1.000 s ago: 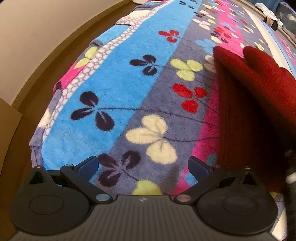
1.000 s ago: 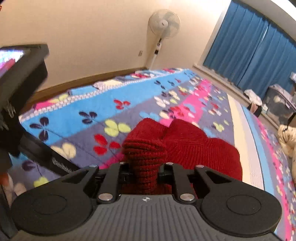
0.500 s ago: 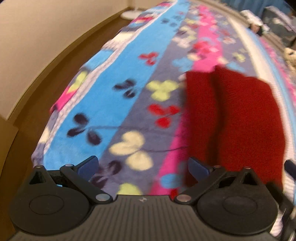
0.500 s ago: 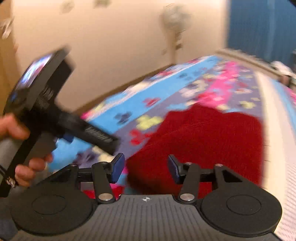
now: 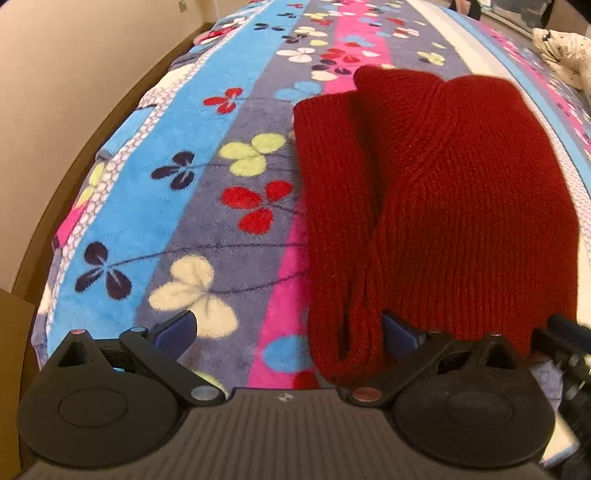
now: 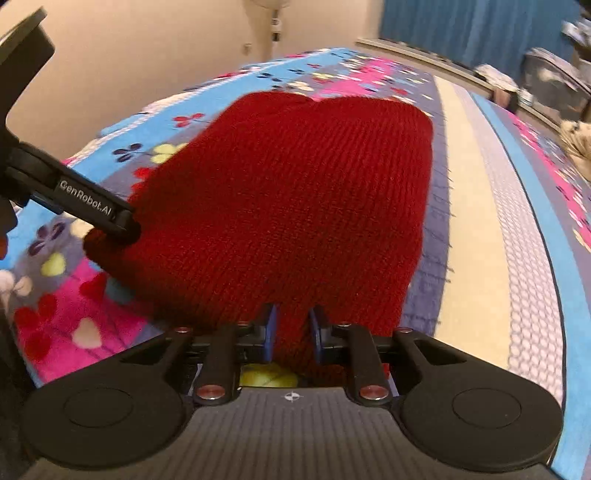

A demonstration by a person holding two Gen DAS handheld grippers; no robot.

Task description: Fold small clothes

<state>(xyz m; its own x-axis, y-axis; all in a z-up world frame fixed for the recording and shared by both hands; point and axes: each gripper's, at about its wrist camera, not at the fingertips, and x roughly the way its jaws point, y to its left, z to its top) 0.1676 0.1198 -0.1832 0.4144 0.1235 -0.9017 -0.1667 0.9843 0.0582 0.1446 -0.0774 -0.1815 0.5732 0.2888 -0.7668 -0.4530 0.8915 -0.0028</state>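
Note:
A red knitted garment lies folded on the flowered blanket, a sleeve lying along its left side. My left gripper is open at the garment's near left corner, its right finger against the knit and the sleeve end between the jaws. In the right wrist view the garment fills the middle. My right gripper is shut on the garment's near edge. The left gripper's finger touches the garment's left corner there.
The blanket's left edge drops to a wooden floor by a beige wall. A cream cloth lies far right. Blue curtains, a fan and clutter stand beyond the bed.
My right gripper let go of the raised sleeve, which now lies flat, then shut on the garment's near edge. My left gripper moved right, up to the garment's near left corner.

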